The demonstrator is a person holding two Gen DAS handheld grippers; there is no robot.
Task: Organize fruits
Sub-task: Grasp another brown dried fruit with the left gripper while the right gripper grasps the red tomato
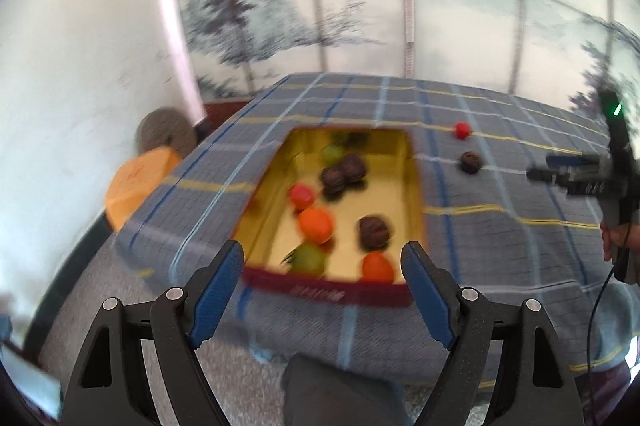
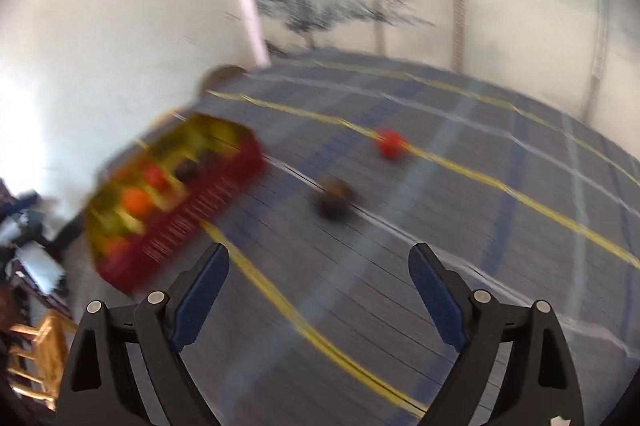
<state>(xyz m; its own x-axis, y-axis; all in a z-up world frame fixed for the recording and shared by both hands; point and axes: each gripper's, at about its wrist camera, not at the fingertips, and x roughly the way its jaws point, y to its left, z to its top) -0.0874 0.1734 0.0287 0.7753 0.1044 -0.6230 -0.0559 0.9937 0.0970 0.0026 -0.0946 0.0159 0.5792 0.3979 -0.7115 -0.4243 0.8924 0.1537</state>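
Most fruits already lay in the gold-lined box (image 1: 414,186) near the table's left edge, while a red fruit (image 1: 462,130) and a dark fruit (image 1: 470,162) remained on the checked tablecloth (image 1: 500,266) toward its far edge; the left gripper (image 1: 324,266) and right gripper (image 2: 320,266) were both spread wide, holding nothing

Both grippers (image 1: 322,262) (image 2: 318,266): black frames, blue pads (silver screws).

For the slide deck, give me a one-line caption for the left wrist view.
Open left gripper hovers before a fruit-filled box on a plaid tablecloth; a red fruit and a dark fruit lie outside.
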